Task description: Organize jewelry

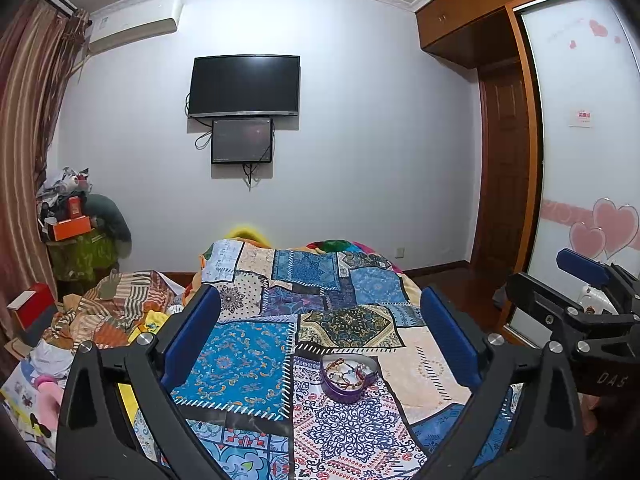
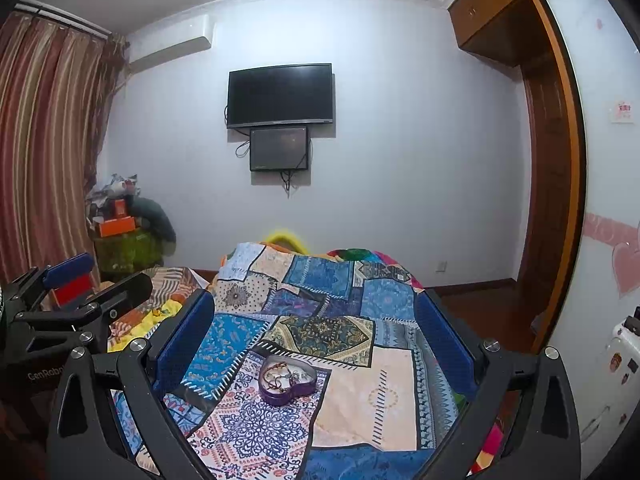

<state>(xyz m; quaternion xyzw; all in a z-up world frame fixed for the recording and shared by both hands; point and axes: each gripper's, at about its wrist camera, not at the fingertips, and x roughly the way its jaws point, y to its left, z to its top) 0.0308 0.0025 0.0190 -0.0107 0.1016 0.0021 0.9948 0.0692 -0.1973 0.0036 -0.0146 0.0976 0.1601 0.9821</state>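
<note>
A bedroom with a pale wall point(image 1: 360, 140), a dark TV point(image 1: 244, 86) mounted on it and a smaller screen point(image 1: 242, 141) just below. Striped curtains point(image 2: 44, 148) hang at the left, a wooden wardrobe point(image 1: 516, 92) stands at the right. A bed fills the lower middle, covered by a patchwork spread point(image 1: 248, 360) in blues, creams and reds.

On the spread sits a purple heart-shaped tin point(image 1: 347, 376), lid off, resting flat on a patterned white and red patch. Inside lie tangled bracelets point(image 2: 282, 374): braided cords in brown and red, with what may be beads or metal links, too small to tell.

The left gripper point(image 1: 320, 336) is held level above the bed, pointing toward the far wall, its blue-padded fingers point(image 1: 192, 332) spread wide with nothing between them. The tin lies ahead, slightly right of centre between the fingers and apart from both.

The right gripper point(image 2: 312, 332) hangs at a similar height beside it, fingers likewise set wide and empty, with the tin ahead between them, left of centre. Each gripper shows at the edge of the other's view.
</note>
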